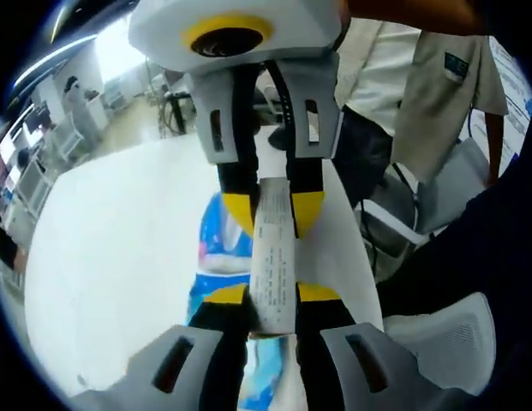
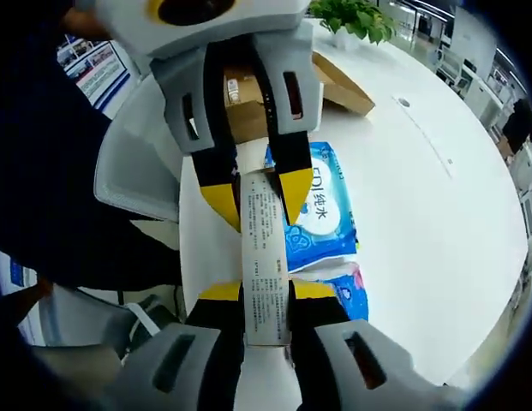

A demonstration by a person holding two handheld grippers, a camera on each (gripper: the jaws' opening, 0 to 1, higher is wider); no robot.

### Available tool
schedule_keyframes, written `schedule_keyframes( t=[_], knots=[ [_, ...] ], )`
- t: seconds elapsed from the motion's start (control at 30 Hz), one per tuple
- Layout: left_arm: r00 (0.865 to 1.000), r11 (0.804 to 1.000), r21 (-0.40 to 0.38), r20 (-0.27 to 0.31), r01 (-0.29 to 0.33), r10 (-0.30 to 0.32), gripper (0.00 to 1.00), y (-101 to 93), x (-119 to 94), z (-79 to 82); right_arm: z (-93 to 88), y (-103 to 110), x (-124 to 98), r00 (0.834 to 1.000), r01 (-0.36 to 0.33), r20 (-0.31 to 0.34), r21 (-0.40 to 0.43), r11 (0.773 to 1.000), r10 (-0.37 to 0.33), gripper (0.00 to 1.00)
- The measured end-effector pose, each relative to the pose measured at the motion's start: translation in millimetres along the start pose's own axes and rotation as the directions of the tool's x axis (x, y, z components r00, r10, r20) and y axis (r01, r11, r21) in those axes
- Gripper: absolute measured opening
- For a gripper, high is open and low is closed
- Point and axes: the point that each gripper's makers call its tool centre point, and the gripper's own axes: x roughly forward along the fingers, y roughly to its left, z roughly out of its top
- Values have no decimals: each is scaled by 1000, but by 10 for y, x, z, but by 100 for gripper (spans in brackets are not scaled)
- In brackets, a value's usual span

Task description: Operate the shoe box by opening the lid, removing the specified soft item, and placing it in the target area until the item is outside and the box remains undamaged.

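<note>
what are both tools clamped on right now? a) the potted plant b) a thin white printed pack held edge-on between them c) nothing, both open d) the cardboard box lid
b, since the right tool and the left tool each pinch an end of the same thin white printed pack above the white table, while the cardboard box sits open behind and the potted plant stands far off.

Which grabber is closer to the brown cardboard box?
Left. In the right gripper view, the left gripper sits just in front of the cardboard box. The right gripper holds the other end of the white pack, farther from the box.
</note>
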Motion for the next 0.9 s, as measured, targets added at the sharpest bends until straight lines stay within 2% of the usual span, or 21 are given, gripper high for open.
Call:
schedule_keyframes(
  t=[0.43,0.9],
  knots=[
    [1000,1000,5,15,14,-14,17,139,211,221,-256,-160,-107,1000,-6,-5,11,1000,7,17],
    [999,1000,-9,21,29,-28,17,374,388,339,-421,-417,-152,1000,-10,-17,20,1000,11,17]
  ],
)
